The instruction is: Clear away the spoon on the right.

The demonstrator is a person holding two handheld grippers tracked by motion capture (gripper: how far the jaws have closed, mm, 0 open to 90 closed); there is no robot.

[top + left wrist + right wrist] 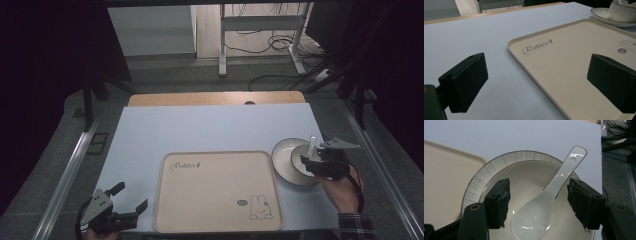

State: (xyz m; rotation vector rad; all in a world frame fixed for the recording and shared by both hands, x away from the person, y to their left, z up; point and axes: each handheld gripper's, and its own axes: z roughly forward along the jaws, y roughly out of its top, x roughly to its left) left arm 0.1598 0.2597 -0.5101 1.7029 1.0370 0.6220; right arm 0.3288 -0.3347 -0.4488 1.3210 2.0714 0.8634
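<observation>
Right of the tray [218, 190], on the pale blue table cover [200, 130]: one ribbed white plate [477, 181], just beside the tray's right edge, with a white bowl [529, 173] standing on it.

Item, spoon [549, 195]: white ceramic, lying in the bowl with its scoop low in the bowl and its handle leaning over the rim, pointing away from the tray.

Item, right gripper [537, 206]: poised over the bowl, one jaw on each side of the spoon. Jaws parted and clear of the spoon on both sides; nothing grasped yet. In the high view this gripper [316, 161] sits over the plate, held in a hand [344, 192] with a checked sleeve.

Item, left gripper [536, 77]: at the tray's near left corner, low over the table, jaws spread wide and empty, one jaw over the table cover and the other above the tray's rim. It looks idle. In the high view it [131, 198] lies well apart from the plate.

Item, tray: beige, bare, printed with a word and a small rabbit figure [261, 207].

Step in hand, by judgement: lining up to pick the spoon out of the bowl. Next move calls for closing the jaws squarely on the spoon's neck, then lifting straight up, since glazed ceramic may slip or tip the bowl.
</observation>
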